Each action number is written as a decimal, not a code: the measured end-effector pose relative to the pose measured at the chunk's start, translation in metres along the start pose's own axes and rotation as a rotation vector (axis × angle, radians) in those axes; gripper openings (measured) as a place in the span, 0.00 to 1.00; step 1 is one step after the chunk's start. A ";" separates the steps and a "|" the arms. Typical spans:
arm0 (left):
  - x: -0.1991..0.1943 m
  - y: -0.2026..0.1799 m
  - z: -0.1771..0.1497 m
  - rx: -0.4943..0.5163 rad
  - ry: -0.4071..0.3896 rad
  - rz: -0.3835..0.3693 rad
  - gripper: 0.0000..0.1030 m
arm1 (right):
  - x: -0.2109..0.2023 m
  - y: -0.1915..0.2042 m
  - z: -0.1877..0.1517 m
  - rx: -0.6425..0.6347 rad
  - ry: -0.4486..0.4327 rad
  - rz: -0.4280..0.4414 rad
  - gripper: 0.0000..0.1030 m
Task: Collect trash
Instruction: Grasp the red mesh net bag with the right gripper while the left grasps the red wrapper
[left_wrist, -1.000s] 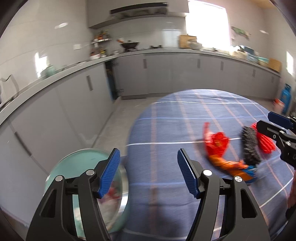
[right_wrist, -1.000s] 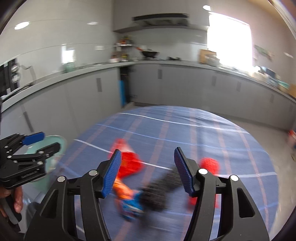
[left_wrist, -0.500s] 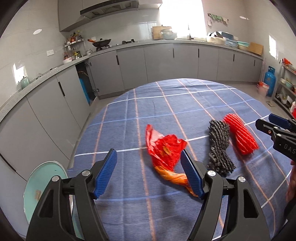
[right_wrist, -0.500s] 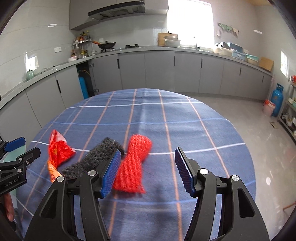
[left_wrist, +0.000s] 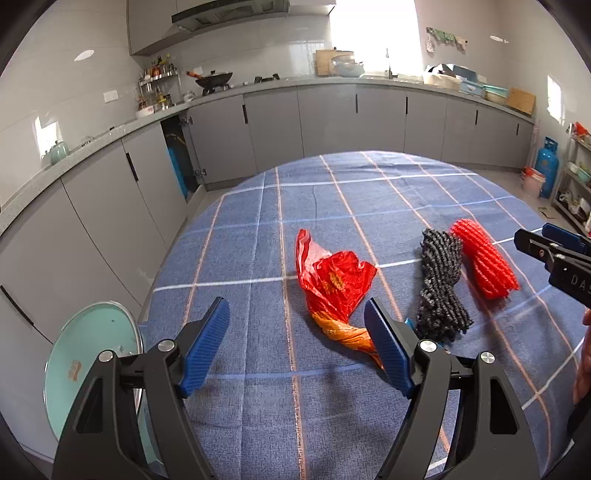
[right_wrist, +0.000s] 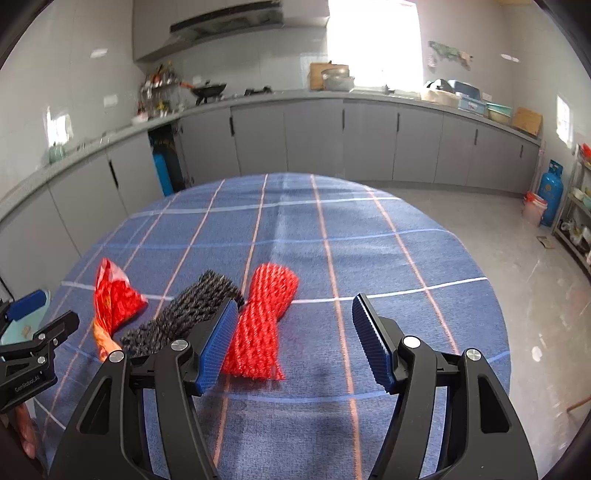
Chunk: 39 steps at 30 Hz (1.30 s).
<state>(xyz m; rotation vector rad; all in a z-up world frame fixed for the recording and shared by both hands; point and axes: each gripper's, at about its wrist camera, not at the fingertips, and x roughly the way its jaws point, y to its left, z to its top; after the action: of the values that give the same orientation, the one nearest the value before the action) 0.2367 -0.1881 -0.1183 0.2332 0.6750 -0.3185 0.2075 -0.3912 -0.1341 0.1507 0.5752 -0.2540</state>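
Note:
Three pieces of trash lie on the blue checked tablecloth (left_wrist: 258, 258): a crumpled red and orange plastic bag (left_wrist: 334, 284), a black foam net (left_wrist: 441, 288) and a red foam net (left_wrist: 484, 264). My left gripper (left_wrist: 297, 349) is open and empty, just in front of the bag. My right gripper (right_wrist: 291, 343) is open and empty, its left finger over the near end of the red net (right_wrist: 264, 321). The black net (right_wrist: 184, 314) and the bag (right_wrist: 114, 299) lie to its left.
A teal round bin (left_wrist: 88, 365) stands on the floor at the table's left edge. Grey kitchen cabinets (left_wrist: 332, 125) run along the far wall. A blue gas cylinder (right_wrist: 550, 192) stands at the far right. The other gripper shows at each view's side edge.
Both views swung from the bin side toward the table, then steadied. The left gripper now faces the bag; the right gripper has come closer over the red net.

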 end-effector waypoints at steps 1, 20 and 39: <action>0.003 -0.001 0.000 0.000 0.011 -0.002 0.72 | 0.002 0.004 0.000 -0.013 0.005 -0.005 0.62; 0.032 -0.020 0.001 0.080 0.099 0.017 0.74 | 0.039 0.025 -0.003 -0.062 0.200 0.043 0.20; 0.010 -0.007 -0.007 0.073 0.038 -0.086 0.13 | 0.009 0.029 -0.008 -0.073 0.106 -0.001 0.19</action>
<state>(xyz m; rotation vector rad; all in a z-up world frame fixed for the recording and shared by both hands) 0.2372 -0.1940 -0.1306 0.2808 0.7129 -0.4228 0.2189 -0.3635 -0.1440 0.0938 0.6890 -0.2266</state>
